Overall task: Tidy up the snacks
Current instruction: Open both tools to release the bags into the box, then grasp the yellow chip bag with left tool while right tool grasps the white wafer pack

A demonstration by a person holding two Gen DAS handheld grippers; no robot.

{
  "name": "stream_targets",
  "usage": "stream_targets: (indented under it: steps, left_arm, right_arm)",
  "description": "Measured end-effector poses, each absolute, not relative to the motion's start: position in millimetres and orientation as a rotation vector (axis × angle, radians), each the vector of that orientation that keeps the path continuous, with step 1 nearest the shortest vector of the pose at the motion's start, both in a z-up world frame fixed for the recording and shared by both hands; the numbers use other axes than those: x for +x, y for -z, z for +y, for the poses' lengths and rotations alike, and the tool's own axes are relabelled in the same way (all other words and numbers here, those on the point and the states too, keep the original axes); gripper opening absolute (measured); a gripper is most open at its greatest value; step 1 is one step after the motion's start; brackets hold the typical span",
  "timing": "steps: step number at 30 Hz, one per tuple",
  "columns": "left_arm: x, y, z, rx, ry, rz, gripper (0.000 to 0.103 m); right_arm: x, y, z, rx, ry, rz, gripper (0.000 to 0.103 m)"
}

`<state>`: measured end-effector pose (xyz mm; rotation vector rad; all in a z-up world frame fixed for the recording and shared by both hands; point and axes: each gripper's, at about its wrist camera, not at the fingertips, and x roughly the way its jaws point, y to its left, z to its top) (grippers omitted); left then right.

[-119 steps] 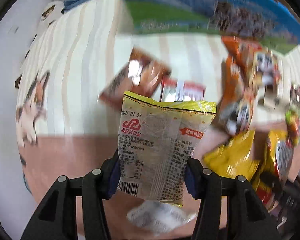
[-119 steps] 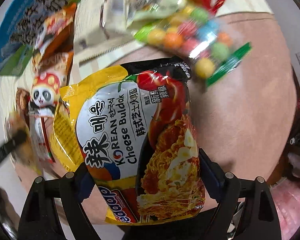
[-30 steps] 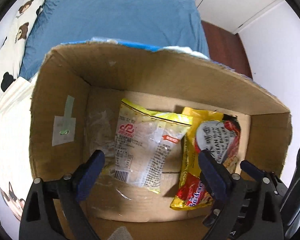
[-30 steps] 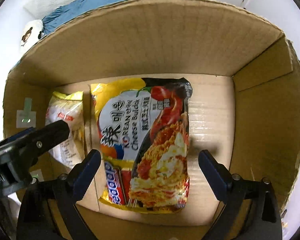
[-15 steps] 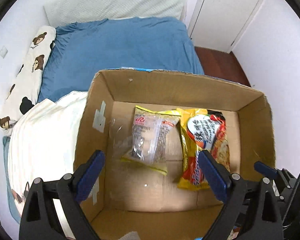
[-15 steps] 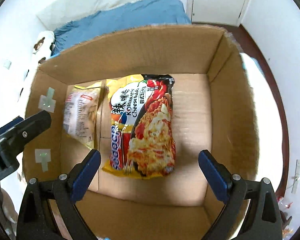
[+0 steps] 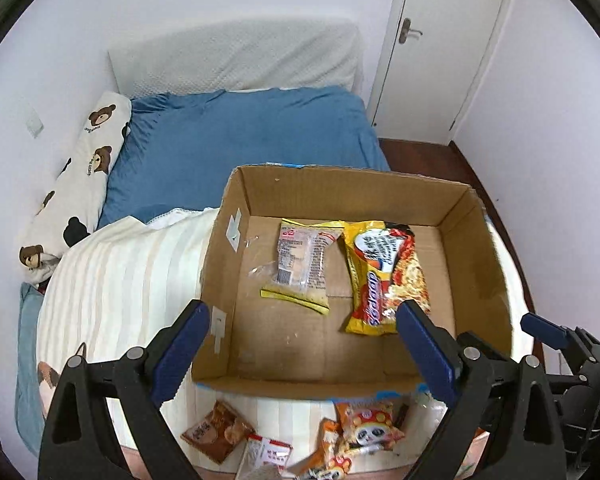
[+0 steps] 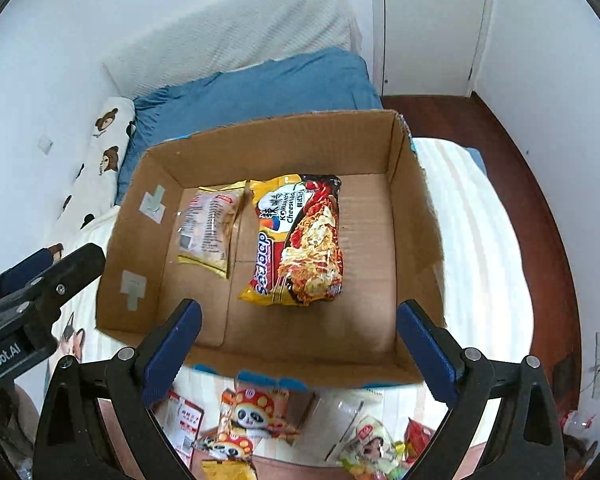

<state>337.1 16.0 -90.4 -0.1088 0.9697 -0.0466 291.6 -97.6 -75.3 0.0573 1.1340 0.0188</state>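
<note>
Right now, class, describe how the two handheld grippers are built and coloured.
Both the left gripper and right gripper have black plastic frames with silver screws and blue pads on the fingers. White lettering ending "Robot.AI" marks the left gripper's body.

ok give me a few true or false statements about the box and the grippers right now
1. Two packets lie inside the box. True: the noodle pack and the clear packet.
2. The right gripper grips the noodle pack. False: it is open and holds nothing.
3. The noodle pack lies to the right of the clear packet. True.
4. The left gripper is shut. False: its jaws stand wide apart.
5. No snacks remain outside the box. False: several, including a panda packet, lie in front of it.
</note>
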Motion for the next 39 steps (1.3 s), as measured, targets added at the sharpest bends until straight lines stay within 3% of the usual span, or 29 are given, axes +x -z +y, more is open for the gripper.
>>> stream_targets:
  steps: [12, 26, 29, 33, 34, 35, 36, 37, 39]
  left_arm:
    - [264, 94, 21, -0.127, 0.028, 0.988, 0.096]
    - [185, 273, -17, -0.050, 0.076, 1.437, 0.096]
    - [179, 299, -13, -0.170, 0.084, 1.532, 0.096]
    - [184, 321, -5, -0.371, 0.054, 1.564, 0.095]
    - [185, 325, -6, -0.402, 0.048, 1.564, 0.087]
    - [186, 329, -8, -0.416, 0.044, 1.569, 0.068]
    - [187, 333, -10, -0.418, 0.040, 1.577, 0.058]
    - [187, 335, -13, -0.403, 0.029, 1.580, 0.052]
    - [187, 334, -17, -0.381, 0.019, 1.566, 0.051]
  right_arm:
    - [223, 76, -116, 0.132, -0.060, 1.188, 0.100]
    - [156, 197, -197, 0.316, 0.070, 1.441, 0.100]
    - [143, 208, -207, 0.320, 0.082, 1.462, 0.099]
    - [135, 211, -207, 0.409, 0.044, 1.445, 0.082]
    - [137, 210, -200, 0.423, 0.018, 1.436, 0.079]
    - [141, 210, -193, 0.426, -0.002, 1.427, 0.075]
    - [145, 210, -186, 0.424, -0.014, 1.419, 0.073]
    - [150, 210, -178, 0.418, -0.021, 1.411, 0.073]
    - [166, 213, -161, 0.383, -0.011, 1.397, 0.073]
